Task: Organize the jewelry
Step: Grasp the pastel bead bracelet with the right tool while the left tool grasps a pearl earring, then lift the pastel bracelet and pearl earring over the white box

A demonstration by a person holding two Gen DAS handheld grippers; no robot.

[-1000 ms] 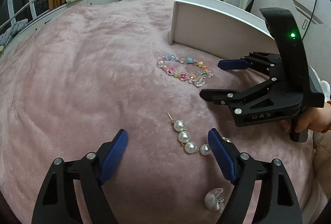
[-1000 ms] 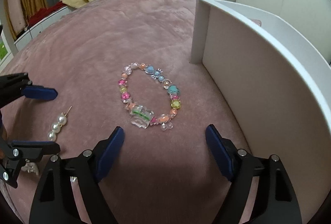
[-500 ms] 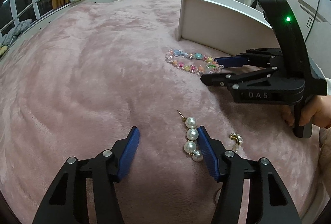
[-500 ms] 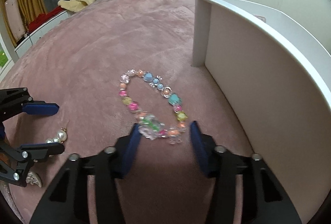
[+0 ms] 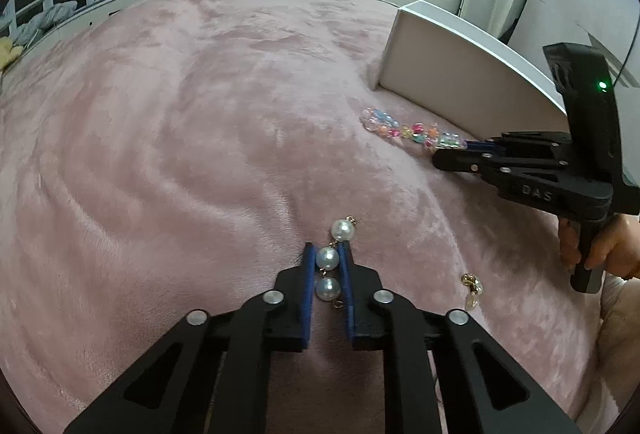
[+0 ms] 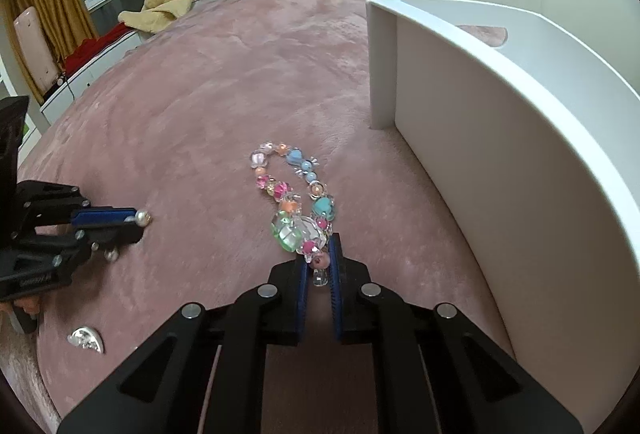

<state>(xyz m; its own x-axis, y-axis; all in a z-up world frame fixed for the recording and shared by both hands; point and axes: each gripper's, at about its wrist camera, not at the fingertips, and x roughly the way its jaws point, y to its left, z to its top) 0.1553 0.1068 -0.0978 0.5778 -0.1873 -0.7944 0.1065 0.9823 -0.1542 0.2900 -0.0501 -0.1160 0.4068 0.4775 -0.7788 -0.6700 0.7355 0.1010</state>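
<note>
While nothing is showing inside the white box point(image 6: 500, 137) standing just right of your right jaws, you are only getting the sorting started. You are pinching the near end of the beaded bracelet point(image 6: 294, 193) with the right gripper point(image 6: 319, 266), its jaws pressed onto a bead, the loop trailing ahead on the pink blanket point(image 5: 180, 121). You are clamping the pearl earring point(image 5: 334, 258) between the left gripper point(image 5: 327, 266) jaws, one pearl poking out beyond the tips. You are leaving a small gold piece point(image 5: 471, 288) right of the left jaws and a silver shell charm point(image 6: 86, 340), both waiting loose.
</note>
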